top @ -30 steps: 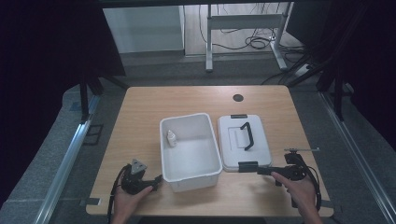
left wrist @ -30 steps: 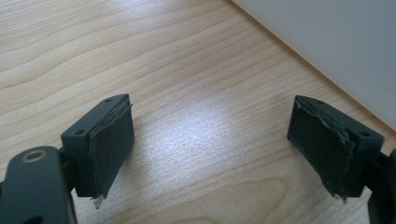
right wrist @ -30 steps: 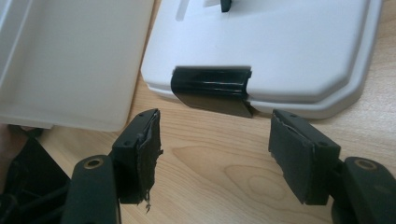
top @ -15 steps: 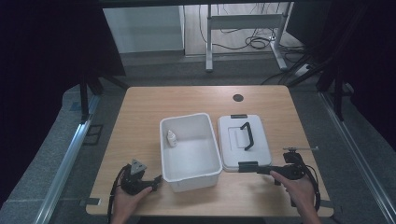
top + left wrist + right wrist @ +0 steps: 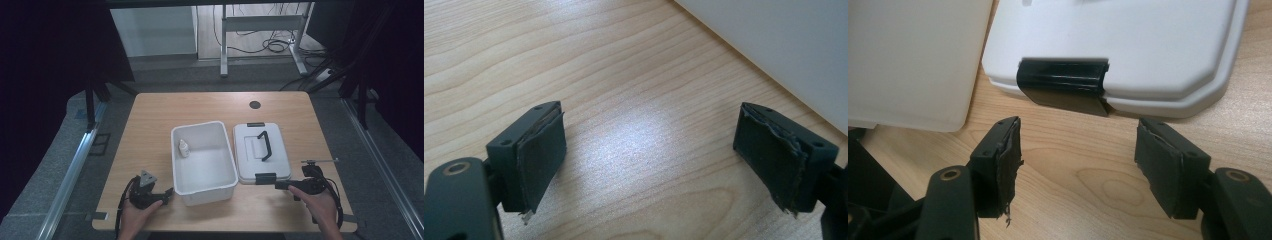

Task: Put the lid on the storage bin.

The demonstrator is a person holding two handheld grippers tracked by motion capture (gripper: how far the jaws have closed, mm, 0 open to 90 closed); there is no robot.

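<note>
My right gripper point(image 5: 1075, 165) is holding its jaws spread wide with nothing between them, hovering just above the wood and aiming at the black latch point(image 5: 1063, 85) on the near end of the lid point(image 5: 1128, 45). My left gripper point(image 5: 649, 160) is likewise gaping and empty, pointing over bare wood with the bin's white wall point(image 5: 784, 45) just beyond its far jaw.

Seen from above, the lid point(image 5: 260, 155) is lying flat near the desk's point(image 5: 150, 125) front edge, towards its right side, touching or nearly touching the open white bin point(image 5: 202, 160) on its left. My right gripper point(image 5: 287, 185) is sitting just in front of the lid's near latch; my left gripper point(image 5: 162, 196) is waiting beside the bin's front left corner.

I am judging the lid to be light, stiff moulded plastic, smooth and somewhat slippery, not fragile. Its edges are offering little to pinch, so the arched black handle point(image 5: 264, 145) on top is looking like the surest hold; the latch may swing if I take it there. A small white bottle point(image 5: 183, 148) is standing inside the bin against its left wall.

I am reading no brand, label or writing anywhere.
</note>
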